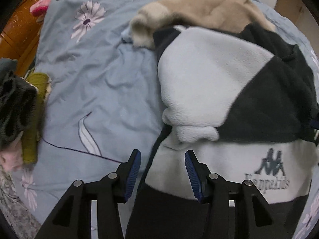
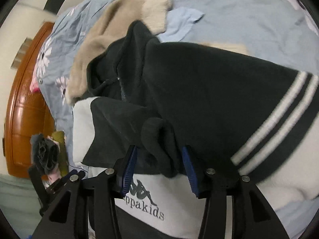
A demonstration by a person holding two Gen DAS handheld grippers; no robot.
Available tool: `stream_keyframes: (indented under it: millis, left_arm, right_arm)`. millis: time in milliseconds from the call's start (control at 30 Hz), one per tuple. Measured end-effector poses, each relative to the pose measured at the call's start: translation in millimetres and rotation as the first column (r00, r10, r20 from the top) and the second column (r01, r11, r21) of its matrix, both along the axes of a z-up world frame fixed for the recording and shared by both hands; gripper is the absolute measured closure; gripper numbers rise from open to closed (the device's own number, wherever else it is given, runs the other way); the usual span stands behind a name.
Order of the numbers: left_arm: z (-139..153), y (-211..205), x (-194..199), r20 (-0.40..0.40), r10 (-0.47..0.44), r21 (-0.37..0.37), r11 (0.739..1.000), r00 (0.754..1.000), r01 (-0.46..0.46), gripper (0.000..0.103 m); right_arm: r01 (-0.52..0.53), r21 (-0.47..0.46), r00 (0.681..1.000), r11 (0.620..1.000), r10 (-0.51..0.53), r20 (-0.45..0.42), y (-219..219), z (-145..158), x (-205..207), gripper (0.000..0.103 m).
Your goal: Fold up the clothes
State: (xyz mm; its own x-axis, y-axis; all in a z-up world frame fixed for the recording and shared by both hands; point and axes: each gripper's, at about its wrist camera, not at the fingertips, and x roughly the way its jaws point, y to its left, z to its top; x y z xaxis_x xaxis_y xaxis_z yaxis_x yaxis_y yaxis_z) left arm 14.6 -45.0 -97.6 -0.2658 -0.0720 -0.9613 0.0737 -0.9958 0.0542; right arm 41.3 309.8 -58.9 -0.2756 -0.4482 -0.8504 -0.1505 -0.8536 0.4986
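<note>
The fleece jacket (image 1: 209, 75), dark and pale grey with a logo on its chest, lies bunched in the middle of the bed, with one pale sleeve crossed over its front. It looks thick, soft and floppy, light enough to lift but quick to sag, so I think the sleeve cuff or the hem is the best place to pinch. The left gripper (image 1: 162, 171) hangs spread wide over the jacket's near edge, holding nothing. The right gripper (image 2: 159, 167) is spread too, with a dark cuff (image 2: 157, 139) lying loose between its fingers. Behind the jacket lies a tan fuzzy sweater (image 1: 199, 10). Under the jacket is a crumpled blue flowered sheet (image 1: 95, 83). Left of the jacket sits a small pile of clothes (image 1: 22, 109), then a wooden headboard (image 2: 26, 109).
</note>
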Motion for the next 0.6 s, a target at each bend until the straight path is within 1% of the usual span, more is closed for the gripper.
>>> stream_keyframes:
  millis: [33,100,133,167,233,267,333,400,467,500,600]
  left_arm:
    - [-5.6,0.3,-3.2,-0.001,0.009,0.012,1.0,1.0,-0.009,0.053]
    - [-11.7,-3.5,-7.9,-0.003,0.033,0.048,0.998,0.999,-0.033,0.053]
    - [-14.8,-5.4,-10.3,-0.004,0.045,0.066,0.997,0.999,-0.044,0.053]
    - [-17.4,-7.1,-12.3,-0.004,0.055,0.082,0.995,0.998,-0.055,0.053]
    - [-17.3,-8.2,-12.4,-0.011,0.068,0.088,0.994,0.998,-0.066,0.053]
    - [-17.3,-8.8,-12.4,-0.014,0.074,0.091,0.993,0.997,-0.072,0.053]
    - [-17.3,-9.9,-12.5,-0.021,0.086,0.097,0.992,0.996,-0.084,0.053]
    - [-17.3,-11.0,-12.6,-0.027,0.098,0.103,0.99,0.995,-0.095,0.053]
    - [-17.3,-12.1,-12.7,-0.033,0.11,0.109,0.988,0.993,-0.106,0.053]
    - [-17.2,-12.6,-12.8,-0.036,0.117,0.113,0.987,0.993,-0.112,0.052]
    - [-17.2,-14.3,-12.9,-0.045,0.135,0.122,0.984,0.99,-0.129,0.049]
  right_arm:
    - [-0.005,0.003,1.0,1.0,0.005,0.001,-4.4,-1.1,-2.2,0.055]
    - [0.02,0.006,1.0,1.0,-0.02,0.012,-7.3,-1.9,-3.1,0.055]
    - [0.035,0.009,0.999,0.999,-0.035,0.019,-7.8,-2.1,-3.1,0.062]
    - [0.05,0.013,0.998,0.999,-0.051,0.025,-8.3,-2.3,-3.2,0.075]
    - [0.067,-0.01,0.998,0.998,-0.067,0.021,-10.1,4.7,-3.7,0.083]
    - [0.073,-0.026,0.997,0.997,-0.073,0.016,-11.1,9.4,-4.0,0.085]
    - [0.051,-0.057,0.998,0.997,-0.053,-0.034,-16.2,31.5,-5.2,0.088]
    - [0.026,-0.073,0.992,0.997,-0.035,-0.125,-15.0,62.8,0.8,0.091]
    - [0.005,-0.082,0.975,0.997,-0.023,-0.222,-11.5,94.5,8.8,0.092]
    - [0.008,-0.074,0.971,0.997,-0.025,-0.237,-5.9,98.9,12.2,0.092]
    - [0.057,-0.015,0.981,0.998,-0.059,-0.183,22.5,77.8,20.3,0.092]
